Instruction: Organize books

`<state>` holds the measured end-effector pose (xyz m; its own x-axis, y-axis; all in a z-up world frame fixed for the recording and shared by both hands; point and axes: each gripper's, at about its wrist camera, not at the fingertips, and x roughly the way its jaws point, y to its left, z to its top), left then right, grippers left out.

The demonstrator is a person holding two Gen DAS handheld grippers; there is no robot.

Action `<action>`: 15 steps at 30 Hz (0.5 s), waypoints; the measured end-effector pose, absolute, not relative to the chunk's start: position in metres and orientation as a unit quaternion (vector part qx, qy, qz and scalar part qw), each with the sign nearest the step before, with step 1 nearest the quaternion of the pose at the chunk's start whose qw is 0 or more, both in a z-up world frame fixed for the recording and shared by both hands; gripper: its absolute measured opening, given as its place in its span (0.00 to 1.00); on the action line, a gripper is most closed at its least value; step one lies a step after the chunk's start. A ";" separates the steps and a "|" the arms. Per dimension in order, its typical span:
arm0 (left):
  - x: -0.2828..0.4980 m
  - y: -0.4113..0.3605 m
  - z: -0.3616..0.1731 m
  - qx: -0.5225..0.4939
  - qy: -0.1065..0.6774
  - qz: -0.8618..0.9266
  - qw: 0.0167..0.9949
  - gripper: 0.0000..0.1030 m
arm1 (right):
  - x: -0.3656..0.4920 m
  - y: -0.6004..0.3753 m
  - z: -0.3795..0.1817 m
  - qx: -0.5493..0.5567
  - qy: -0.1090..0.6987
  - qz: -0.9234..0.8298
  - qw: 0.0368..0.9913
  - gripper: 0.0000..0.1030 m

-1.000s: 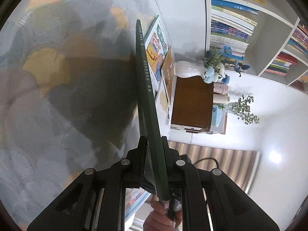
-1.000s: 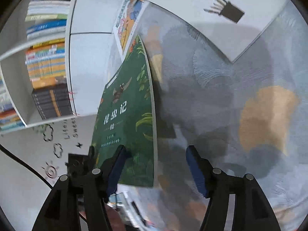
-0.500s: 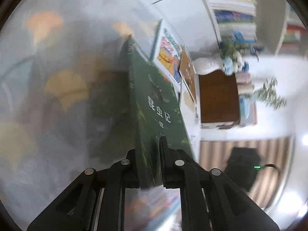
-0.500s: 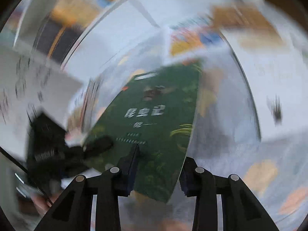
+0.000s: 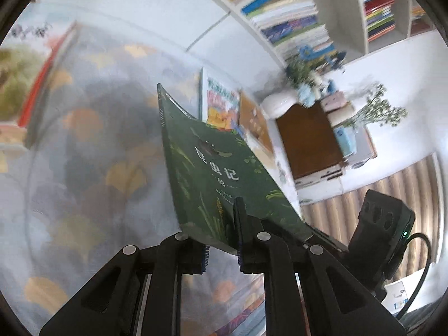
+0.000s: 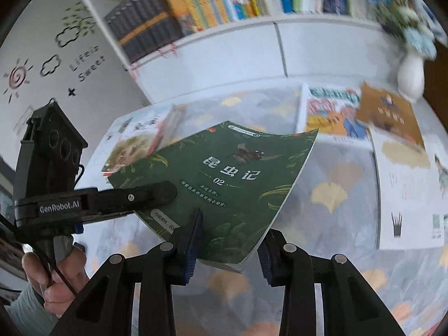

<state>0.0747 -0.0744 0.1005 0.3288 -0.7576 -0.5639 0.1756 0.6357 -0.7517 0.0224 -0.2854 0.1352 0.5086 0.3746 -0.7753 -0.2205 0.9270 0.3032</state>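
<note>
Green book (image 6: 221, 184): thin soft-cover, held in the air above the worktop (image 6: 336, 224), cover bowing slightly.
Left hand-held gripper (image 5: 221, 247): pressed together on the book's near edge.
Right hand-held gripper (image 6: 229, 240): pinching the book's lower corner.
Handling: probably light and floppy; best gripped near the spine.
Around: other books (image 6: 330, 109) lie flat toward the worktop's far edge, before a full bookshelf (image 6: 224, 2) and a white vase (image 6: 410, 75).

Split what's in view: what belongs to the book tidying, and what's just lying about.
Job in hand:
green book
picture book
brown book
bookshelf

Lying about:
white vase
wooden cabinet
wall stickers
leaf-print tablecloth
</note>
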 end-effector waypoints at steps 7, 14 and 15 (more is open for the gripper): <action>0.073 0.001 0.158 -0.293 0.413 -0.283 0.815 0.12 | 0.039 -0.224 0.184 0.060 0.410 0.232 0.880 0.34; 0.076 0.091 0.180 -0.301 0.362 -0.224 0.853 0.12 | 0.078 -0.133 0.207 0.037 0.382 0.301 0.873 0.34; 0.076 0.098 0.177 -0.303 0.362 -0.218 0.854 0.12 | 0.083 -0.123 0.205 0.035 0.382 0.307 0.871 0.34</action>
<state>0.0763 0.0980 0.1774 0.6432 -0.5914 -0.4864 0.1533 0.7218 -0.6749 0.0830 -0.1232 0.2045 0.5188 0.5615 -0.6446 -0.5079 0.8090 0.2959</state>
